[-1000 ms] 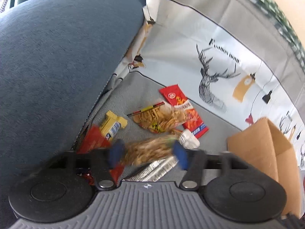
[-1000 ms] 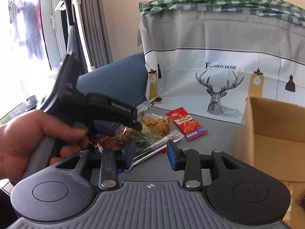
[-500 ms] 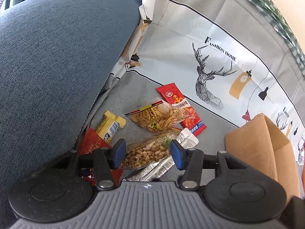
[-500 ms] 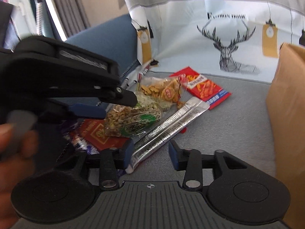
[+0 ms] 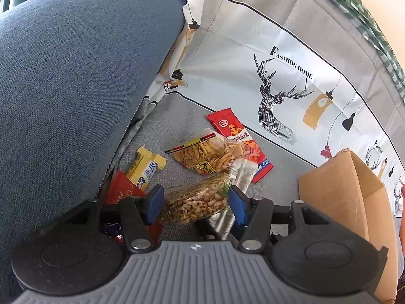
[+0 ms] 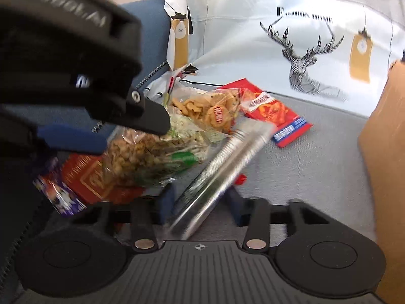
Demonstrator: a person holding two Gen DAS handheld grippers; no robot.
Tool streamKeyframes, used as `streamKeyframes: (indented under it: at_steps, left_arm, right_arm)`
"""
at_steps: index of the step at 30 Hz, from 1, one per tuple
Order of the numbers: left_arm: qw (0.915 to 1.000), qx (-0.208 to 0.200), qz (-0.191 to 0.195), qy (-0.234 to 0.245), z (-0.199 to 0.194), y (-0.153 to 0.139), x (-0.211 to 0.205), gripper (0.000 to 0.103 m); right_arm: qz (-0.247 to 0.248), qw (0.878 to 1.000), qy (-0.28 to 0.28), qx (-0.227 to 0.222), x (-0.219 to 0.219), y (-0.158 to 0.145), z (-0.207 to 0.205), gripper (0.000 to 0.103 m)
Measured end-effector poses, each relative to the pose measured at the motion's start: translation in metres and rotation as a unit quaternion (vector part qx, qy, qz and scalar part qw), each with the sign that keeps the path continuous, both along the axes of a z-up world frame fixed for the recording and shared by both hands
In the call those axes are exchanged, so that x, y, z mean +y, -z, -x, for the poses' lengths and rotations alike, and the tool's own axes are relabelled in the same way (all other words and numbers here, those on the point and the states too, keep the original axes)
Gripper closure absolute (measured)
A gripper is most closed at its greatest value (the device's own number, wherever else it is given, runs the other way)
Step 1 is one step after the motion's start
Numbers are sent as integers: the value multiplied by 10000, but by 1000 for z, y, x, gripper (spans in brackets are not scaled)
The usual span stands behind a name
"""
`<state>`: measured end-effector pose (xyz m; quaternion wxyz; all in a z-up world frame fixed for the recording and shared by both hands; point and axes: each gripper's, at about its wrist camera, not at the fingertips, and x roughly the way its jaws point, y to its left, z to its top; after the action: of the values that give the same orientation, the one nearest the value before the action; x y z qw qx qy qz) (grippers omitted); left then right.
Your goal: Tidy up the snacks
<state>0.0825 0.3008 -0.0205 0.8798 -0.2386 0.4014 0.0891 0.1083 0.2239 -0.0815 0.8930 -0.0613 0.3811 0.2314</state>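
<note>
Several snack packs scattered on grey upholstery, between a blue cushion and a cardboard box cut off at the frame edge. Left gripper spread wide around a clear peanut bag — blue fingers close on either side, contact too hard to judge, so not clenched. Behind it, a clear cracker bag overlapping a long red packet; a yellow bar lying beside the cushion; a red sachet half hidden under the left finger. Right gripper also spread, straddling a silver stick pack that runs between its fingers — badly motion-blurred, print unreadable, and grip or mere nearness impossible to tell. Upper left of the right wrist view blocked by the black body of the other tool, hiding much of the cushion. Purple wrapper partly tucked under the red sachet, only a corner showing. Deer-print cloth draped behind everything.
</note>
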Motion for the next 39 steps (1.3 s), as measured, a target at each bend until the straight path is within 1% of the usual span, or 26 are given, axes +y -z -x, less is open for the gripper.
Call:
streamKeyframes:
  at_steps: [1,3,4,9,10,13,14,16,18,19,21,23,26,27,28,29,30,32,35,39]
  left_arm:
    - [10000,1,1,3,0,0,0,42]
    - [10000,5,25,-2,1,1,1,42]
    - [10000,8,36,-1,1,1,1,42]
    - [9999,59,41,94,4,4,-1,41]
    - [9999,75,30,132,5,4,-2,41]
    - [9996,138,-15,229,7,5,-7,41]
    - [9995,172,14,272,8,6,-8,41]
    - [9987,277,192,383,12,9,-10,41]
    - [9972,351,458,476,17,12,-11,38]
    - [9970,334,502,477,20,11,-11,36]
    - [9981,258,369,422,26,7,-13,32]
    - [9985,271,264,384,29,6,-15,32]
    - [9982,417,72,413,26,9,-22,29]
    - [9980,446,-47,448,24,9,-26,28]
    - [9976,467,-166,486,21,9,-29,25]
    - [9971,490,-273,514,19,10,-33,22]
    - [9964,522,-377,542,16,11,-37,22]
    - [9950,601,-554,579,9,13,-43,21]
    - [9931,683,-723,616,0,17,-51,18]
    - [9890,881,-985,670,-14,25,-62,18]
  right_arm:
    - [78,10000,-9,-44,-1,0,1,74]
    - [194,9998,-9,-77,-6,-1,4,84]
    - [251,9996,3,-106,-9,-2,5,86]
    - [249,9996,1,-104,-30,-16,17,87]
    - [189,9997,2,-184,-33,-20,21,87]
    - [278,9991,-195,-234,-45,-29,44,87]
    - [281,9991,-244,-183,-49,-31,53,87]
    - [173,9993,-317,-44,-59,-37,65,87]
    - [105,9991,-409,-30,-70,-41,82,86]
    - [65,9989,-464,34,-75,-42,89,86]
    - [-114,9982,-534,263,-86,-39,102,86]
    - [-199,9977,-559,328,-96,-34,113,86]
    - [-180,9968,-564,546,-101,-26,116,83]
    - [-169,9971,-550,498,-101,-26,117,75]
    - [-111,9975,-541,441,-101,-25,118,69]
    - [-69,9978,-535,396,-101,-24,118,59]
    - [-54,9980,-523,361,-101,-23,120,57]
    - [-58,9980,-527,330,-100,-20,117,57]
    - [39,9979,-606,222,-97,-17,117,52]
    - [461,9964,-713,66,-88,-9,117,51]
